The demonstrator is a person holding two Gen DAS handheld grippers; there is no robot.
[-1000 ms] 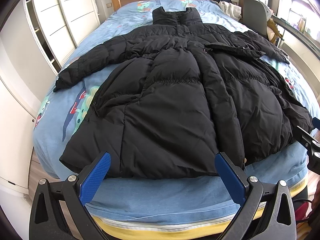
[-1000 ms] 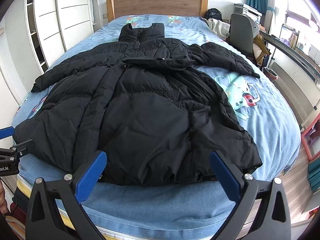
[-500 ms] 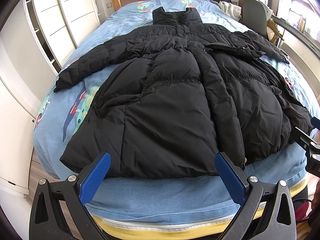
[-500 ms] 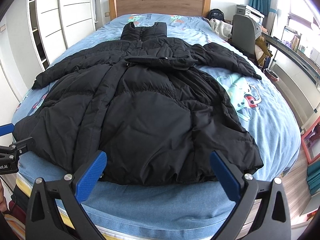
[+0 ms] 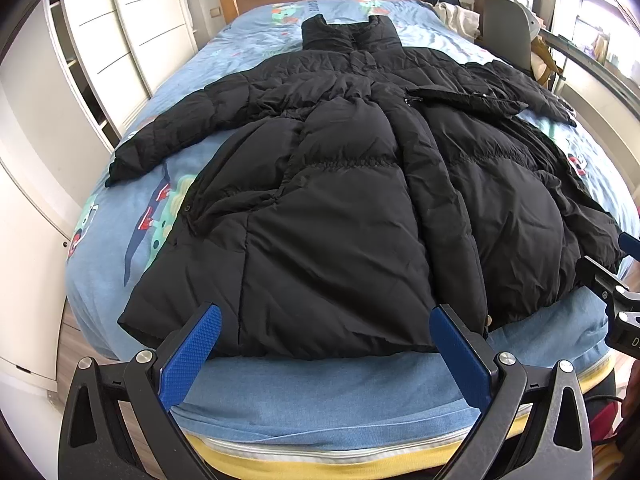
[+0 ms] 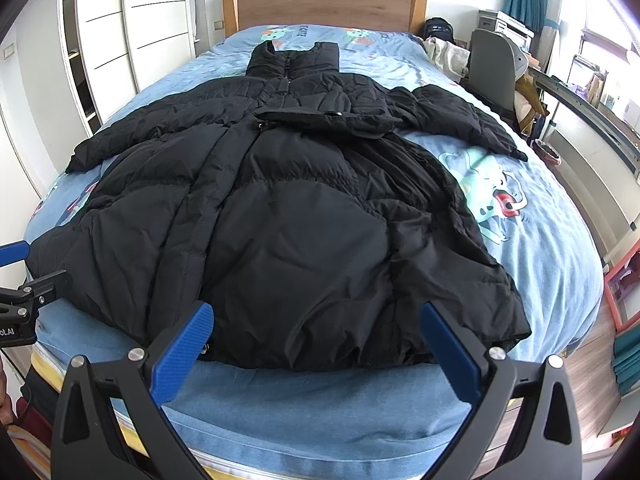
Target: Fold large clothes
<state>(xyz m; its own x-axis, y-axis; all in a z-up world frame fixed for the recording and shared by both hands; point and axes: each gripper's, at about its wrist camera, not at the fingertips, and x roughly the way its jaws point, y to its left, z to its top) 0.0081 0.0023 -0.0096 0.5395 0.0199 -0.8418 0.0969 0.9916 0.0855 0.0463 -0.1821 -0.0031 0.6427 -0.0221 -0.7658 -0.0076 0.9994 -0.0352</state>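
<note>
Blue cartoon-print bedsheet [image 6: 552,240] under a black puffer coat [image 6: 288,232], spread flat, collar toward the wooden headboard [image 6: 324,4], hem at the near edge. Our left gripper [image 5: 324,350] and right gripper [image 6: 316,346] hover wide open, empty, before the hem. We judge the coat light, bulky, slippery; pinch deep at a sleeve cuff [image 5: 128,160] or hem corner.

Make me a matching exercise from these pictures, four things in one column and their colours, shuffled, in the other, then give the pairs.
Things:
1. puffer coat
2. bed sheet
3. headboard
4. wardrobe doors

Colours:
A. white
B. light blue with cartoon prints
C. black
D. brown wood

Pairs: 1-C, 2-B, 3-D, 4-A
</note>
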